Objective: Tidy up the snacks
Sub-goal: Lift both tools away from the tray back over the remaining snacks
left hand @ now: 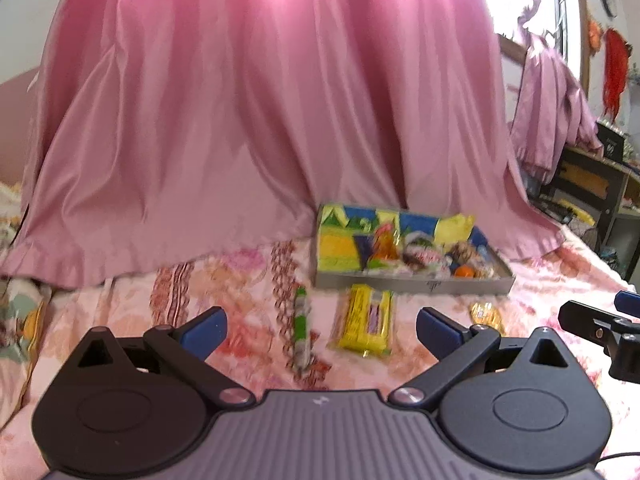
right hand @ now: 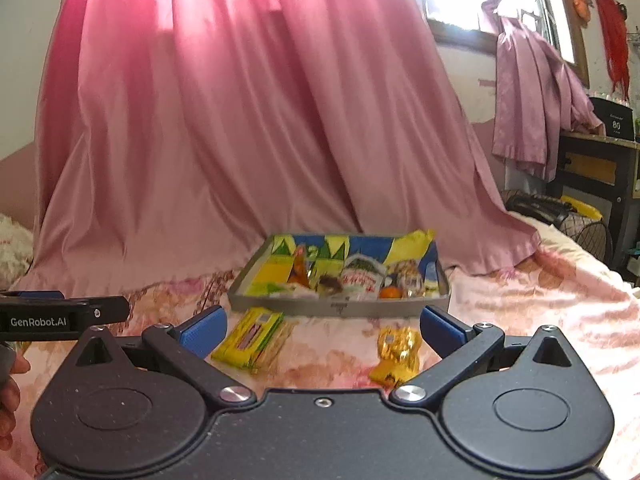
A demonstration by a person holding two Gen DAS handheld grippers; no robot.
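Two grippers in front of me, both with fingers spread wide and grasping nothing. Left gripper [left hand: 322,330]: between its fingers I see a yellow snack pack [left hand: 366,328] lying flat on the bed [left hand: 224,280], with a green-and-white wrapped stick [left hand: 301,322] beside it toward the left finger. Right gripper [right hand: 323,330]: a gold-wrapped snack [right hand: 396,354] lies just inside the right finger, the yellow pack near the left finger. Beyond both fingertips sits the grey tray [right hand: 340,308], already holding several wrapped snacks. Pink curtain [left hand: 260,120] hangs behind the tray.
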